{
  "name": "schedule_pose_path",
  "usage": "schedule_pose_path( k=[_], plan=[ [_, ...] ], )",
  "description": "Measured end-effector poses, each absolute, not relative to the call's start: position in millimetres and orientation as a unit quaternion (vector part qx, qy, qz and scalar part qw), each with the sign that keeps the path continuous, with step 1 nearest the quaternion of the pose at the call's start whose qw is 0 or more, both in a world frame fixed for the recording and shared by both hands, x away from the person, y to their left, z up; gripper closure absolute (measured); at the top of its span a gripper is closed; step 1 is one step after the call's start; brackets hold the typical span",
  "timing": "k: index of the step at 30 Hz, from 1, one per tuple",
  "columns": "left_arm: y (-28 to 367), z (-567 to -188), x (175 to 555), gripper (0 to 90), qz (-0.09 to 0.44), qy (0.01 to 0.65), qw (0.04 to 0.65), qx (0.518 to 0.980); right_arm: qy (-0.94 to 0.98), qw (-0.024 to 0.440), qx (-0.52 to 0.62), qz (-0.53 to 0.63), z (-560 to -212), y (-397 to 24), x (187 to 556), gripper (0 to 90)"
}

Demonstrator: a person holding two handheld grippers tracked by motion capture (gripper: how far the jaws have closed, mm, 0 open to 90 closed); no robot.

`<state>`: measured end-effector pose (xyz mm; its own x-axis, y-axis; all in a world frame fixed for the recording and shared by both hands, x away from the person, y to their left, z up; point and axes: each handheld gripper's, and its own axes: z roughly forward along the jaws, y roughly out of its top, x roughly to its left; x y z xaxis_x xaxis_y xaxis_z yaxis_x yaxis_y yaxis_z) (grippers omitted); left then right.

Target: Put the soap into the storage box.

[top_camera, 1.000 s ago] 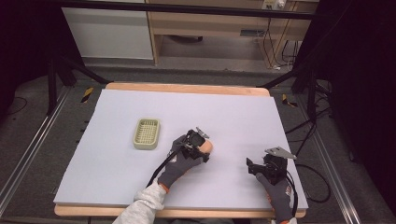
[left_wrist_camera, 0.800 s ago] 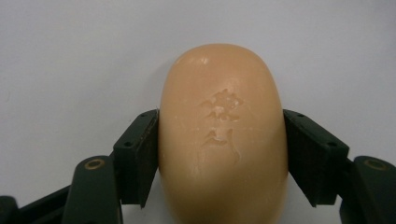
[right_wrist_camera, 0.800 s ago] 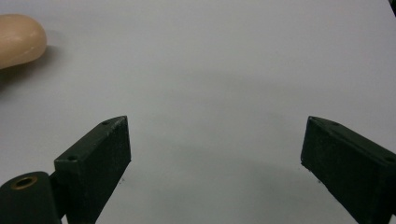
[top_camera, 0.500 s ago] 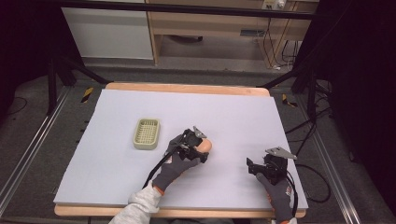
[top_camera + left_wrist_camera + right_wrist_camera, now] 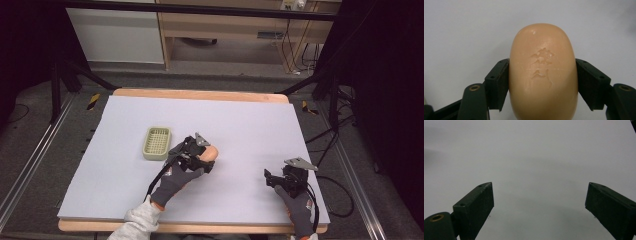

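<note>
Gripping a peach soap bar (image 5: pixel 543 72) between closed jaws, the left gripper (image 5: pixel 202 155) is working (right gripper (image 5: pixel 272 179) gaping wide, holding nothing).

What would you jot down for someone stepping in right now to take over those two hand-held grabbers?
Left gripper: shut on the bar of soap, one of its fingers pressing each long side. In the high view the soap sits at table level, just right of the green soap dish.
Right gripper: open, nothing between its fingers, idle near the table's front right.
Done: the soap is gripped.
Left: probably carrying the soap over and setting it in the dish, which holds nothing so far, then letting go.
</note>
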<state>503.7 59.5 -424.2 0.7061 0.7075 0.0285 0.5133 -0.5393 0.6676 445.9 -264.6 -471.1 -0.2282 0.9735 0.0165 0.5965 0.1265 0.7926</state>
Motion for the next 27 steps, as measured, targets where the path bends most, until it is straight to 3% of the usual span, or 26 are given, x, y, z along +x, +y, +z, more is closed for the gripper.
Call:
schedule_pose_path(
  k=[27],
  plan=[
    [124,-405,493,31.5,0.177,0.388,0.343,0.837,0.697,0.269,0.564,0.351,-471,-265,445,8.7]
  ],
)
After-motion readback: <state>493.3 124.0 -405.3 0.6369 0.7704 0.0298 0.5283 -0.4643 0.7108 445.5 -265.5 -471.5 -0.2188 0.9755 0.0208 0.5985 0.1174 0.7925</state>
